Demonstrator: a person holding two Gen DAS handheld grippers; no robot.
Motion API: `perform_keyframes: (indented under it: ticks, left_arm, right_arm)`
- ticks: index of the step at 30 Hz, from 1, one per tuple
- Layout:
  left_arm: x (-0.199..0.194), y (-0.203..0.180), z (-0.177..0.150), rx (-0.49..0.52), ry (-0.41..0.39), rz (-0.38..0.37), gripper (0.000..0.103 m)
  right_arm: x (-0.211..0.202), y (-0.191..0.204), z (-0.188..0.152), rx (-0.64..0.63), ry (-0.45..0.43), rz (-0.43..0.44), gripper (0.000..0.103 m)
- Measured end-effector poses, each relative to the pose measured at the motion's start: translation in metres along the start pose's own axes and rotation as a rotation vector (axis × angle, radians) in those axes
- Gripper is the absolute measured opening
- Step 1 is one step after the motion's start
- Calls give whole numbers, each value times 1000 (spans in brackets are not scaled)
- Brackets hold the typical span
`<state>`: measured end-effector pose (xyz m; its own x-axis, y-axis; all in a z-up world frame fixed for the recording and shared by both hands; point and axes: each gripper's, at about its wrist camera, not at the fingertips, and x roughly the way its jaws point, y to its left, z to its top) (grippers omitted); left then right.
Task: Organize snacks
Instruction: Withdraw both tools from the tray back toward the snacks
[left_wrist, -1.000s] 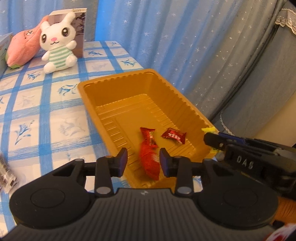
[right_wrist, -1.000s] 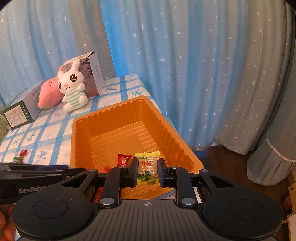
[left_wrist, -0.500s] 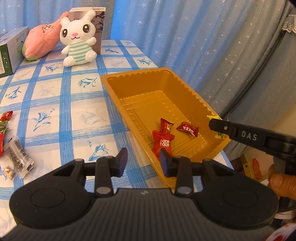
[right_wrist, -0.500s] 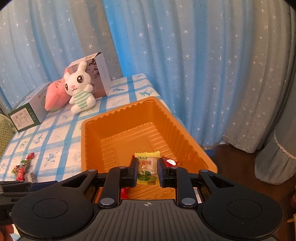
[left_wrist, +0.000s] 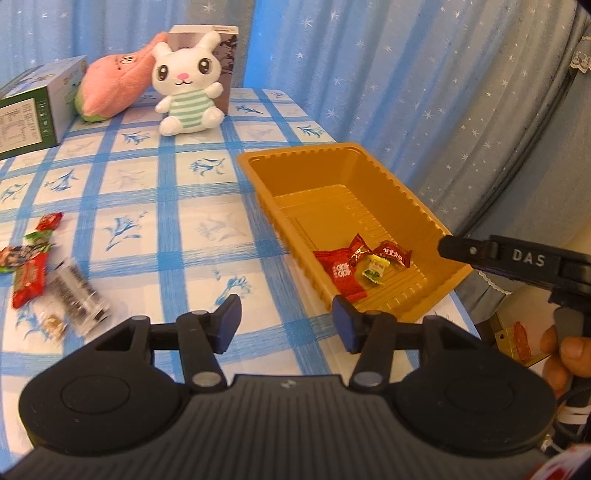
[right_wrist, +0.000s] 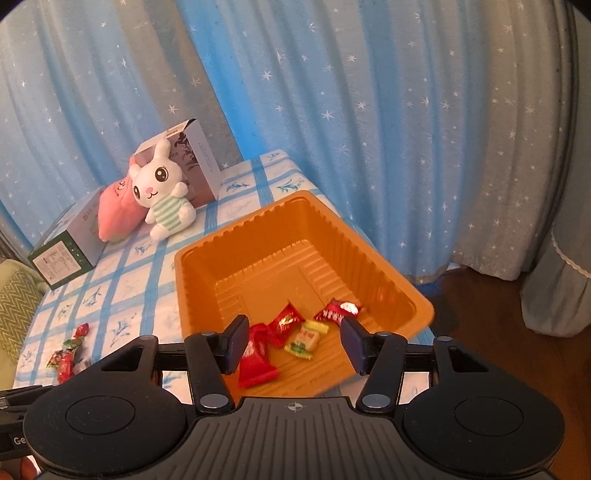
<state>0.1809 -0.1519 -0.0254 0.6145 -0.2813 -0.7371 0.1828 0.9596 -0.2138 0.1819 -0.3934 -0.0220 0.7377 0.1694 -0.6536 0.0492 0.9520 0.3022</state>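
Note:
An orange tray (left_wrist: 258, 162) (right_wrist: 184, 258) stands at the table's right end. A red packet (left_wrist: 341, 273) (right_wrist: 255, 360), two red twist candies (left_wrist: 395, 253) (right_wrist: 286, 321) and a yellow candy (left_wrist: 375, 269) (right_wrist: 304, 338) lie in it. My right gripper (right_wrist: 295, 343) hangs over the tray's near end, jaws opening, with the yellow candy lying loose below and nothing between the pads. My left gripper (left_wrist: 286, 319) is above the cloth beside the tray's near left corner, jaws opening and empty. Several loose snacks (left_wrist: 31, 275) (right_wrist: 68, 354) lie at the left of the table.
A white plush rabbit (left_wrist: 186, 99), a pink plush (left_wrist: 114, 88) and two boxes (left_wrist: 29, 107) (left_wrist: 221, 55) stand at the back. Blue starred curtains hang behind and to the right, where the table ends. A hand (left_wrist: 561, 354) holds the right gripper's handle.
The right gripper opened and the yellow candy fell into the tray. The left gripper opened wider and drew back leftward from the tray, so the loose snacks came into view.

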Motion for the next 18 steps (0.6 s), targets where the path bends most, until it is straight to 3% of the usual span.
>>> perform_keyframes:
  ticks: [18]
  left_arm:
    - [-101, 27, -37, -1, -86, 64, 69]
  right_arm:
    - [-84, 72, -57, -97, -1, 4, 59]
